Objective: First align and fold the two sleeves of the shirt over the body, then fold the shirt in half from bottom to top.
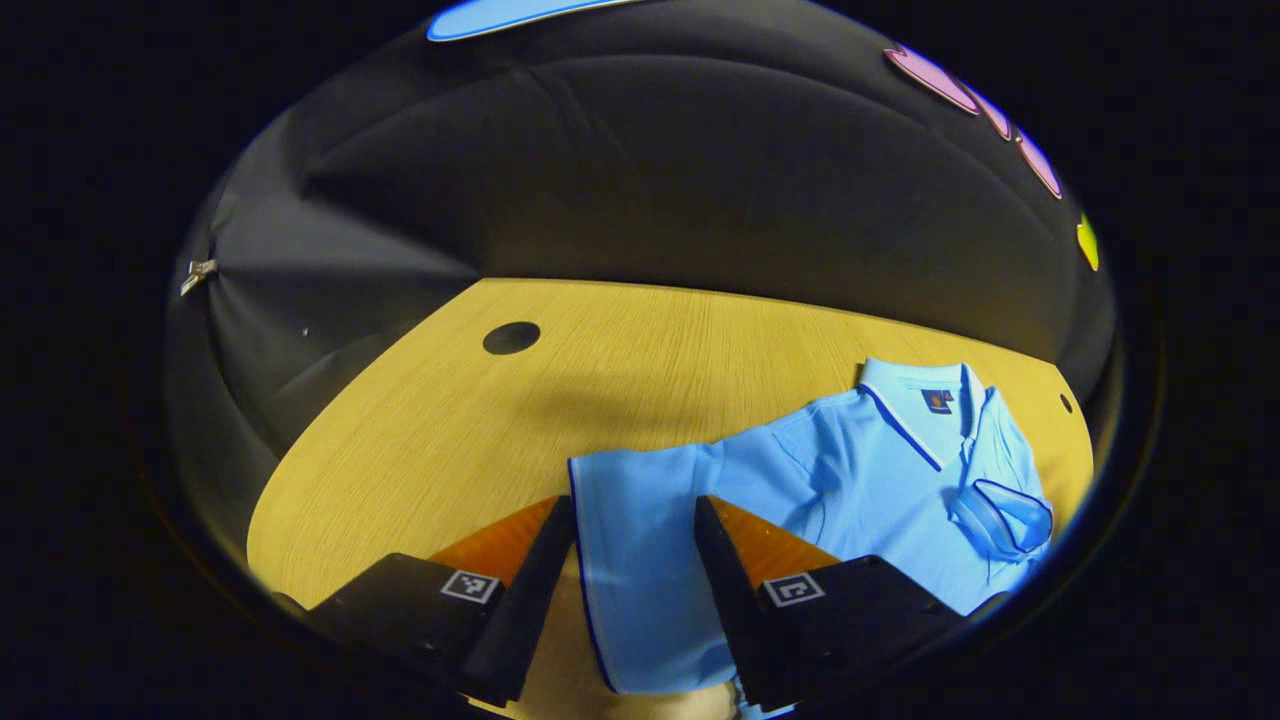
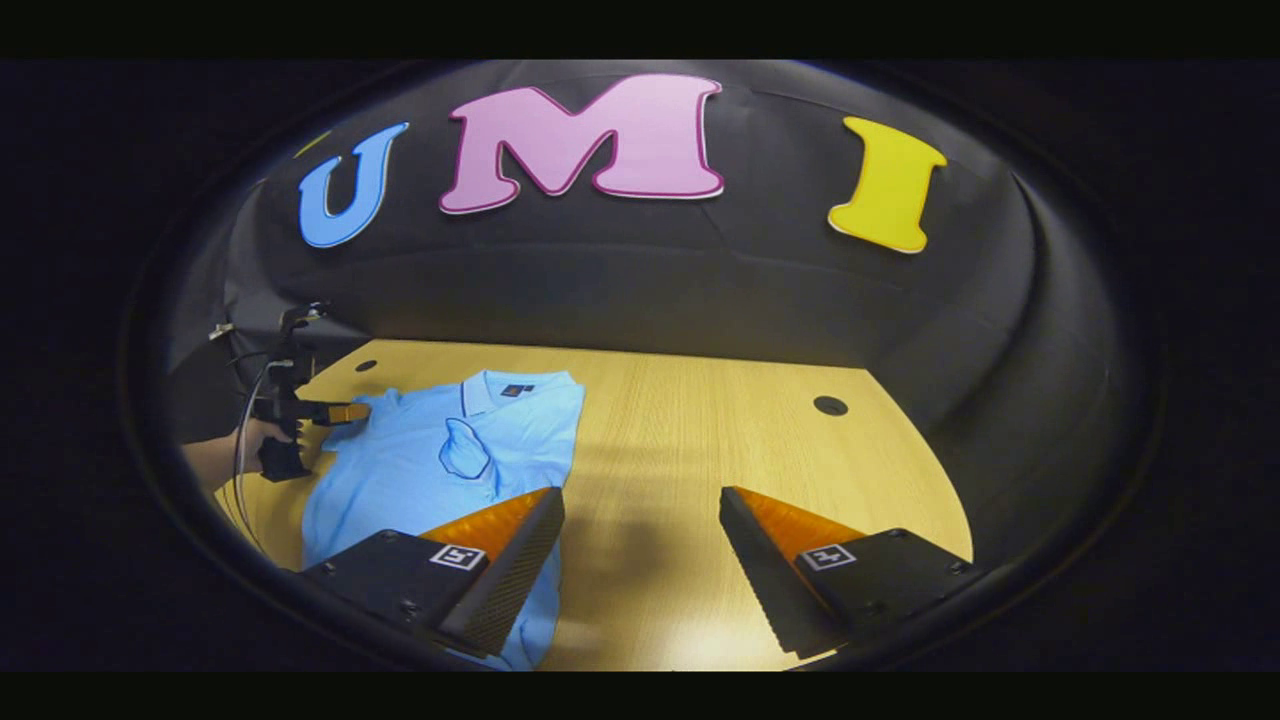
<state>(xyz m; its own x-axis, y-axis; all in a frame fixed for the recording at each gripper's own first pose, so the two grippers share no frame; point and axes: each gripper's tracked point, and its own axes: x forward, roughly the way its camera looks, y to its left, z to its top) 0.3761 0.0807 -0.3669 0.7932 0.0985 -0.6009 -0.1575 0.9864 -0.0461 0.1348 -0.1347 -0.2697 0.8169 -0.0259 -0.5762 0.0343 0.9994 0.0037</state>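
Lying flat on the table point(image 1: 420, 430), low and right in the left gripper view and lower left in the right gripper view: the shirt point(image 1: 850, 480), collar point(image 1: 915, 385) pointing up toward the far wall, hem running off the bottom edge. Long axis running collar to hem, roughly bottom to top in the right gripper view. One sleeve point(image 2: 465, 452) already resting folded on the body, seemingly; the other sleeve point(image 1: 640, 560) stretching out sideways toward lower centre of the left gripper view.

Hovering with fingers spread, the left gripper point(image 1: 633, 585) straddling that outstretched sleeve, not yet pinching it. Also spotted far left in the right gripper view, carried by a hand point(image 2: 252, 440). Hanging wide open at the bottom of its own view, the right gripper point(image 2: 640, 560), over bare wood just beside the shirt's edge, holding nothing.

Handling likely light, limp and soft: thin knit cloth, sagging and wrinkling if lifted carelessly, sliding easily on smooth wood. Best pinching the sleeve at its cuff edge, both layers together, then carrying it low across the body
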